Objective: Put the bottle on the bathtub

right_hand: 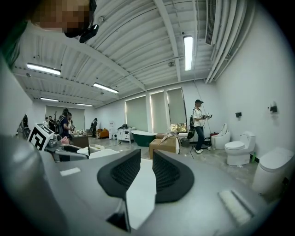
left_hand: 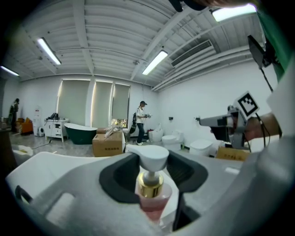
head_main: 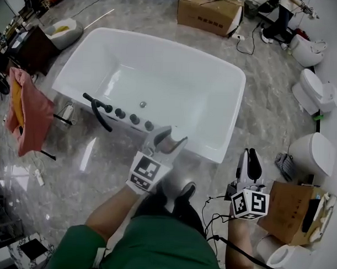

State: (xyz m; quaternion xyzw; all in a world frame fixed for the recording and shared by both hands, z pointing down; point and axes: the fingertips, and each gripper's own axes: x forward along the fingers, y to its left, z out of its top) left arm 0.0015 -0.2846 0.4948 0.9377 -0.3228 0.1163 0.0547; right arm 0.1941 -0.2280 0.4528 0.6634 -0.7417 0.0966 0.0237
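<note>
A white bathtub [head_main: 217,151] fills the middle of the head view, with black tap fittings [head_main: 120,113] along its near rim. My left gripper [head_main: 167,140] hovers just in front of that near rim. It is shut on a pump bottle [left_hand: 150,199] of pink liquid with a gold collar and a white pump head, held upright between the black pads [left_hand: 117,179]. In the head view the jaws hide most of the bottle. My right gripper [head_main: 249,163] hangs lower right, away from the tub, and its pads [right_hand: 167,174] stand nearly together with nothing between them.
A cardboard box [head_main: 209,14] stands behind the tub. Toilets [head_main: 317,90] and a round basin [head_main: 315,154] line the right side, with another box [head_main: 290,210] near my right gripper. A pink cloth [head_main: 28,111] hangs on a stand at left. A person [right_hand: 199,124] stands far off.
</note>
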